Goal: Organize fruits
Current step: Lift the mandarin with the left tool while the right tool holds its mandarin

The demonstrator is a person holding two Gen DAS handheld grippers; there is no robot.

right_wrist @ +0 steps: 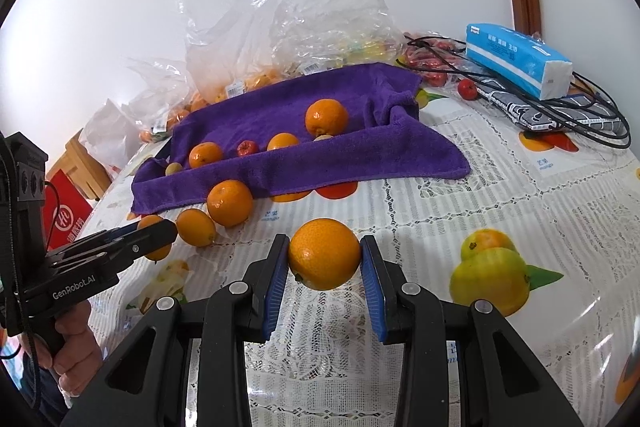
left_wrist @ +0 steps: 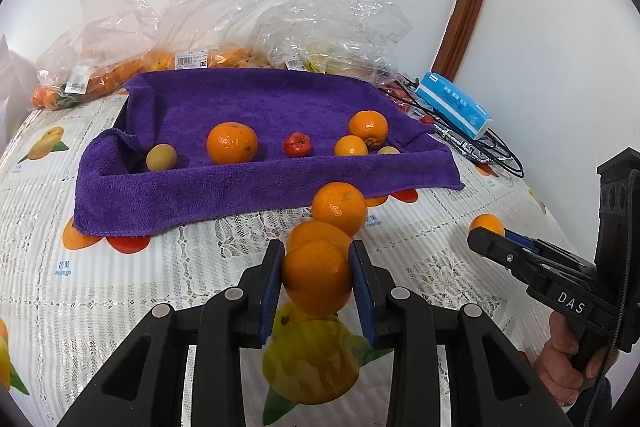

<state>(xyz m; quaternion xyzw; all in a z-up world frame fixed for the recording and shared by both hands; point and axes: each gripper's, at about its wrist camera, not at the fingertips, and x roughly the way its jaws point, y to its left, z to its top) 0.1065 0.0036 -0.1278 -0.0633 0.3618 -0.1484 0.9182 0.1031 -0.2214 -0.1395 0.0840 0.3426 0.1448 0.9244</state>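
Left wrist view: the left claw [left_wrist: 317,277] is narrowed onto an orange [left_wrist: 316,277], blue pads pressing both its sides, the fruit held just above the counter [left_wrist: 120,299] with its lace-and-fruit printed cover. Two more oranges lie directly ahead, the nearer one [left_wrist: 316,233] partly hidden behind the held fruit and the farther one [left_wrist: 339,207] just before the hem of the purple towel [left_wrist: 180,195]. The towel lines a shallow tray; in it sit a large orange [left_wrist: 232,143], a small yellowish fruit [left_wrist: 161,157], a small red fruit [left_wrist: 297,145] and two oranges [left_wrist: 368,129] close together at the right. Clear plastic bags [left_wrist: 240,7] of fruit stand behind it, and a blue tissue pack [left_wrist: 454,105] lies on black cables to the right. The right claw [left_wrist: 486,237] enters from the right with an orange at its tip.

Right wrist view: the right claw [right_wrist: 324,255] frames that second orange [right_wrist: 324,254]; the left pad touches it, while contact at the right pad is too close to tell. The fruit sits low over the counter, well short of the towel. The left claw shows at the left edge, beside the two loose oranges.
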